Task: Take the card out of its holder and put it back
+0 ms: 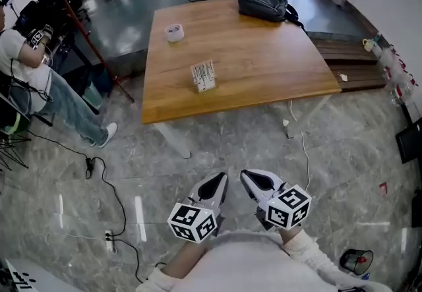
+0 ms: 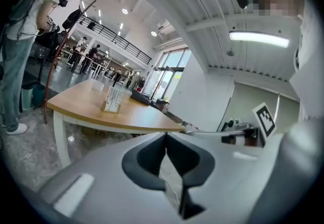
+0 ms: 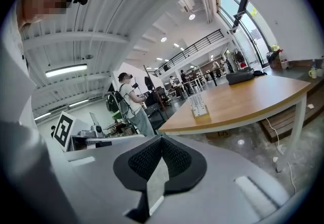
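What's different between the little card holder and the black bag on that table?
Size: the card holder is small, the black bag far larger. Colour: the card holder is pale, the black bag dark all over. Pose: the card holder stands upright towards the table's near edge, the black bag lies slumped at the far edge. Both rest on the wooden table, untouched.

The table (image 1: 264,60) is glowing honey-brown over a floor (image 1: 330,146) that is showing grey marble veining. The card (image 1: 203,75) is showing white with dark print rows, and the bag (image 1: 264,4) at the table's far edge is reading black. The left gripper (image 1: 218,182) and right gripper (image 1: 248,178) are wearing pale grey, with black pads and black-and-white square-patterned cubes.
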The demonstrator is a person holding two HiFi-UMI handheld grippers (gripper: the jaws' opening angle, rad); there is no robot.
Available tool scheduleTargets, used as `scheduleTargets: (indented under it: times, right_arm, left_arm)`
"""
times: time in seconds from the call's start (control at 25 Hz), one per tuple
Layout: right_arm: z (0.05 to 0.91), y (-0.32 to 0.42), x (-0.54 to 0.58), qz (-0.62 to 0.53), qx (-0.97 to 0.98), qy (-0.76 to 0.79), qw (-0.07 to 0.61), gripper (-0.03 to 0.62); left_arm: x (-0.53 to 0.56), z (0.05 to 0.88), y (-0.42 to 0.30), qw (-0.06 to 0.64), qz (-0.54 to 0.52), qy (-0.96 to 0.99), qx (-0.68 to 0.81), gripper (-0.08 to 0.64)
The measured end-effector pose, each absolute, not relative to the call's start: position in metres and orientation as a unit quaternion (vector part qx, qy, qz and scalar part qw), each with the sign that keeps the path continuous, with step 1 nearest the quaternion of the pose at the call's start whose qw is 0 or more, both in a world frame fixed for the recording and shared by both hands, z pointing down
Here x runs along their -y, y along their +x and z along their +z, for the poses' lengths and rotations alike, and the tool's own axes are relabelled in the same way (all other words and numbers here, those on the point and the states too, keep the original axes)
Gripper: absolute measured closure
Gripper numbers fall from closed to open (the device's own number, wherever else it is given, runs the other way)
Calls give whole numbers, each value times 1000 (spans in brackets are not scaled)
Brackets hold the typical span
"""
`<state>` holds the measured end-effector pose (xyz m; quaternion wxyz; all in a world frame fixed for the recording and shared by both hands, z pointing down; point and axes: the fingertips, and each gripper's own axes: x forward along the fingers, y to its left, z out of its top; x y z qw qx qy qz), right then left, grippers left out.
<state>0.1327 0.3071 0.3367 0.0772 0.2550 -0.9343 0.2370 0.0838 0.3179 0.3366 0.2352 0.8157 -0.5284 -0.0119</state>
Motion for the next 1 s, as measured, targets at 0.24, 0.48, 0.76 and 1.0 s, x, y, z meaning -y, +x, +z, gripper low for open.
scheduleTargets:
  times: [0.24,0.48,0.76,1.0]
  right_arm:
    - [327,82,-215,245,929,271,64,597]
    - [335,40,-146,251,919,294,74,597]
    - [354,27,-85,251,908,320,102,597]
    - [367,17,-42,234,909,315,141,597]
  left_arm:
    - [-225,331,27,244,1,828,505,551]
    - [-153,331,-24,247,20,839,484,551]
    - [-98,347,-55,274,21,832,482,551]
    - [-63,352,-74,280,22,818,502,551]
